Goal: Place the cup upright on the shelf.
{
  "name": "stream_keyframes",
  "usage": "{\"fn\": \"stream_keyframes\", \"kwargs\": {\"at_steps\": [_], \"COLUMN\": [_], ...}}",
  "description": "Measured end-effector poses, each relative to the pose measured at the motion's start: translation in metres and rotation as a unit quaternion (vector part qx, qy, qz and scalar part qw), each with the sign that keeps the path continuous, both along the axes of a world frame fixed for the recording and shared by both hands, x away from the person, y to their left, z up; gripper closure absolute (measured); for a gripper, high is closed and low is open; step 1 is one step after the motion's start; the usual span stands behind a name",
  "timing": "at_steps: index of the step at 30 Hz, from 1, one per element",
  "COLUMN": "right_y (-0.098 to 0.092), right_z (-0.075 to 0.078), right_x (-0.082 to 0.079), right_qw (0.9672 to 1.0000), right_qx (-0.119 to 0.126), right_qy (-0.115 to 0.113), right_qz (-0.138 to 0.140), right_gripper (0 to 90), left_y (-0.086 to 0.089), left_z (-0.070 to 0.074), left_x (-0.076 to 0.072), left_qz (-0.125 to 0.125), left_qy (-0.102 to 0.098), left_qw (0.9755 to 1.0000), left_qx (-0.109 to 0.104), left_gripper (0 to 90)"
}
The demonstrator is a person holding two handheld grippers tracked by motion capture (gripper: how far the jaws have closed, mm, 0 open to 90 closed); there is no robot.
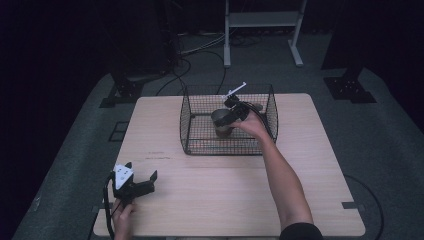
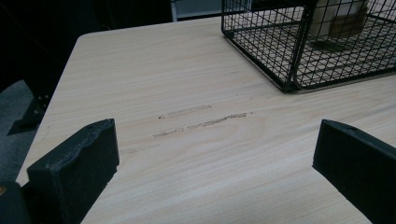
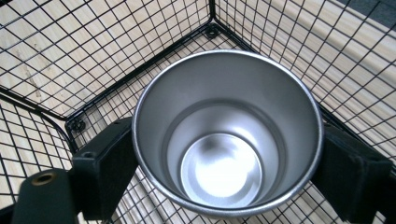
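Steel cup (image 3: 227, 135) held inside the wire basket (image 1: 227, 120).

Wooden surface (image 1: 220, 195) carries the black wire basket toward its far side. Inside the basket, the right gripper (image 3: 224, 163) has its fingers (image 3: 105, 168) pressed against both sides of the upright, empty cup. Left gripper (image 2: 215, 168) rests near the surface's near left corner, well apart from the basket, fingers (image 2: 74, 168) spread wide with nothing between them.

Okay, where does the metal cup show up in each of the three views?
High view: the metal cup stands inside the wire basket, upper centre, with the right gripper on it.
Left gripper view: top right, behind the mesh.
Right gripper view: centre, seen from above.
Shared landmark: the wire basket.
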State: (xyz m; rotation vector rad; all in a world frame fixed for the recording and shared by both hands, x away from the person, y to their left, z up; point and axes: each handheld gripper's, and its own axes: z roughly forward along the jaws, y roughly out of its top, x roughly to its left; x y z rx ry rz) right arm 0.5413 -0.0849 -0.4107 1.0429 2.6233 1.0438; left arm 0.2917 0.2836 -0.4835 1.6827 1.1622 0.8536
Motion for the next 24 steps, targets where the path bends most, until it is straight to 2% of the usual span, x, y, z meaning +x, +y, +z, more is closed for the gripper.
{"fn": "stream_keyframes", "kwargs": {"at_steps": [4, 7, 8, 12, 20, 24], "right_y": [0.0013, 0.0005, 0.0003, 0.0006, -0.0008, -0.0018], "right_z": [-0.0018, -0.0056, -0.0059, -0.0046, 0.0018, 0.0035], "right_x": [0.0, 0.0009, 0.001, 0.0002, -0.0031, -0.0039], "right_qw": [1.0, 0.9998, 0.9999, 0.9997, 0.9998, 0.9997], "right_qx": [-0.001, -0.016, -0.013, -0.021, -0.015, -0.022], "right_qy": [0.002, 0.005, 0.005, -0.001, -0.007, -0.006], "right_qz": [-0.002, -0.005, -0.007, -0.008, -0.005, -0.005], "right_gripper": [13.7, 13.4, 13.4, 13.1, 13.0, 13.0], "left_y": [-0.0001, -0.0007, -0.0007, -0.0005, -0.0007, -0.0007], "left_z": [0.0001, 0.0001, 0.0001, 0.0002, 0.0001, 0.0001], "left_x": [-0.0002, -0.0005, -0.0005, -0.0006, -0.0005, -0.0004], "left_qz": [-0.001, -0.003, -0.003, -0.003, -0.002, -0.002], "left_qy": [-0.001, -0.001, -0.001, -0.001, -0.001, -0.001], "left_qw": [1.0, 1.0, 1.0, 1.0, 1.0, 1.0], "left_qx": [0.001, 0.004, 0.004, 0.003, 0.003, 0.003], "left_gripper": [0.0, 0.0, 0.0, 0.0, 0.0, 0.0]}}
